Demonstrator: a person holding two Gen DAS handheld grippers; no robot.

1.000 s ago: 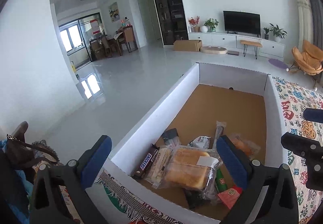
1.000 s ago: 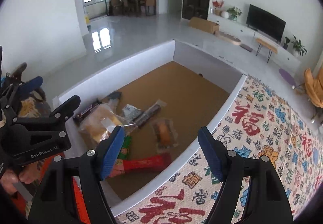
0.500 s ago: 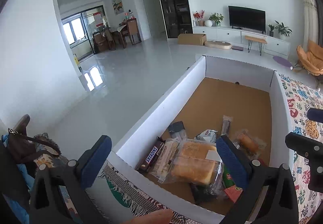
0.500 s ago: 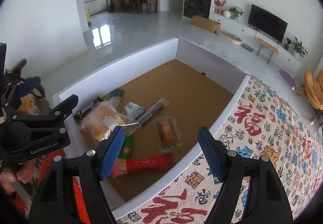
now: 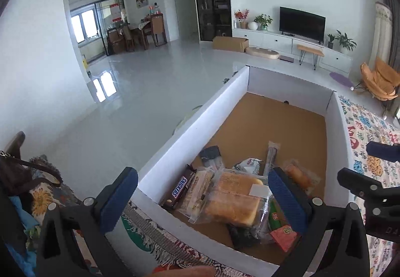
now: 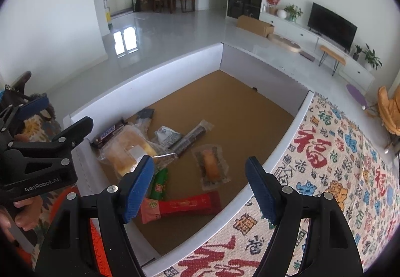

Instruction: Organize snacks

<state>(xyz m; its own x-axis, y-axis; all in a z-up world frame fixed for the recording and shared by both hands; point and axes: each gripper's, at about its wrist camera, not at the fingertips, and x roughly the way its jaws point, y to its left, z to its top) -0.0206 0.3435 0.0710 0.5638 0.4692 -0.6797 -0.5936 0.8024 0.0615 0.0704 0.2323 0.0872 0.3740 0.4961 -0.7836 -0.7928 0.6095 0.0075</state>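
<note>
My two claws, the left claw (image 5: 200, 192) and the right claw (image 6: 200, 184), were wide open and held nothing. The bread bag (image 6: 130, 149) lay on other snacks in the box (image 6: 150, 74), so I thought a grab could pinch two together.

Two wrist views angled down, sharing the snack box (image 5: 190, 127) (image 6: 150, 77).

Snacks (image 6: 155, 149) piled in box (image 6: 150, 79) near-left corner. Box sits on cloth (image 6: 325, 164). Bread bag (image 5: 232, 199) apparently lies atop the others.
</note>
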